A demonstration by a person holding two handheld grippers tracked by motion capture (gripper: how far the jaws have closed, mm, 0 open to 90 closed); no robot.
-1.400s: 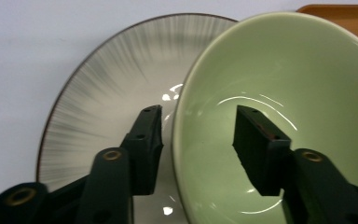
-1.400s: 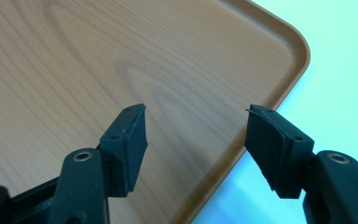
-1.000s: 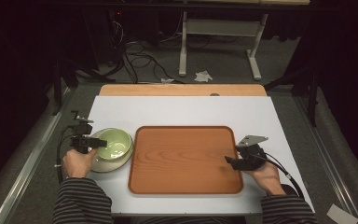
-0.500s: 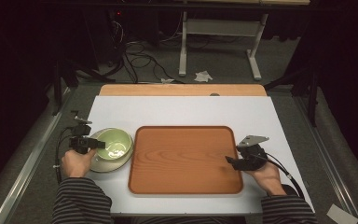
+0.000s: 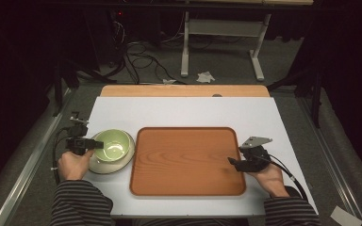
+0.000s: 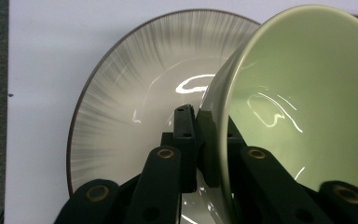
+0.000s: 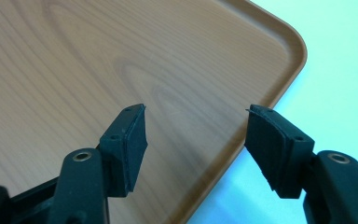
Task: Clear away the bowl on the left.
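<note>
Green bowl (image 6: 303,102) is pinched at its rim by the left claw (image 5: 90,143), one jaw inside, one outside; it sits tilted over the plate (image 6: 121,116) just ahead of that claw. Right claw (image 7: 196,140) is spread, holding nothing, its jaws above the wooden tray's (image 7: 74,56) edge, white bench (image 7: 345,60) beside it.

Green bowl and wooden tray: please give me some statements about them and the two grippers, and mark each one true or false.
1. The left gripper is clamped on the rim of the green bowl. True.
2. The green bowl stands on the wooden tray. False: it is over a plate left of the tray.
3. The right gripper is open. True.
4. The right gripper holds a spoon. False: its jaws are empty, above the tray's edge.
</note>
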